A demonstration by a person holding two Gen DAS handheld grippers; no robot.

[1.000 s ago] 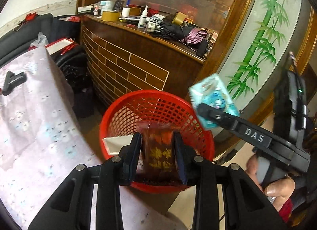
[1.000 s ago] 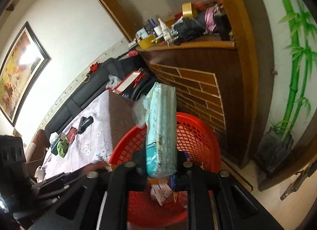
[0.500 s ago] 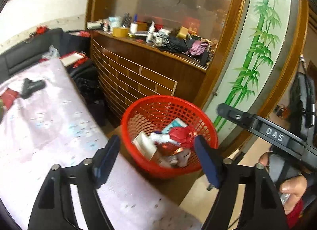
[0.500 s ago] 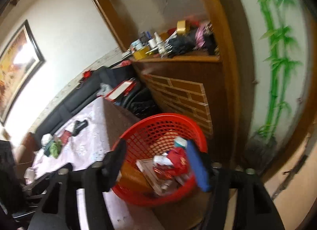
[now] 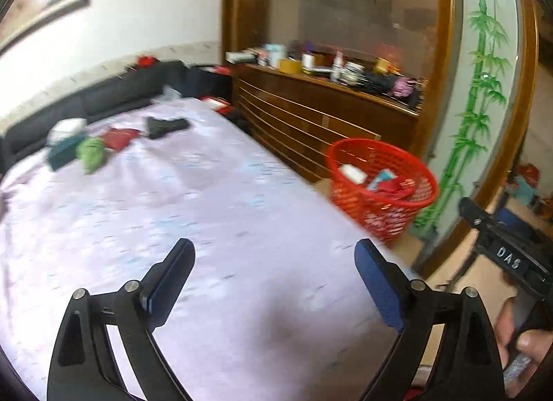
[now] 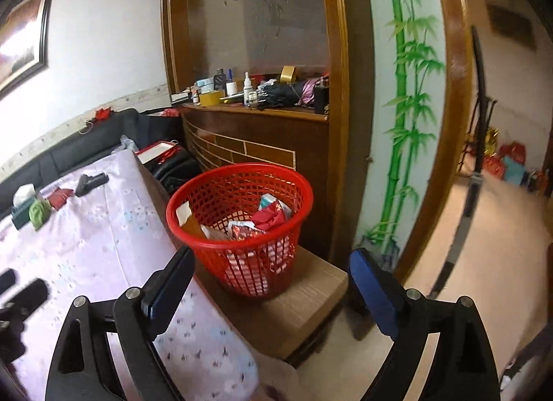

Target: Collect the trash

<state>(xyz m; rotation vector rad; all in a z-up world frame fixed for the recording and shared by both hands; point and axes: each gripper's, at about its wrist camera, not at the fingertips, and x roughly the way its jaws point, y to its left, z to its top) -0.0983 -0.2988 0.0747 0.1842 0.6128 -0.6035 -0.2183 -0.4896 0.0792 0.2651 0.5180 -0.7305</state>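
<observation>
The left tool [image 5: 274,274] has its two fingers spread wide and holds nothing; it hangs over the table covered with a pale lilac flowered cloth [image 5: 207,221]. The right tool [image 6: 271,276] is spread wide too and is also empty.

The round red plastic mesh basket [image 5: 376,193] stands ahead and to the right of the left tool, just beyond the table edge. In the right wrist view the basket [image 6: 242,228] is straight ahead between the two fingers, and only this view shows that it stands on a low brown wooden stool [image 6: 304,300] beside the table. It holds trash: a red crumpled wrapper [image 6: 271,217], a light blue packet [image 6: 268,201] and white papers.

The left wrist view shows more of what lies far ahead on the table: a green crumpled piece [image 5: 90,154], a flat red packet [image 5: 119,138], a dark green box [image 5: 62,154] and a black tool-shaped object [image 5: 166,126]. It also shows, at the right edge, the person's hand [image 5: 522,345] around the other handle.

One second ago both tools were pinching packets over the basket; now the packets lie inside it and both tools have drawn back from it
</observation>
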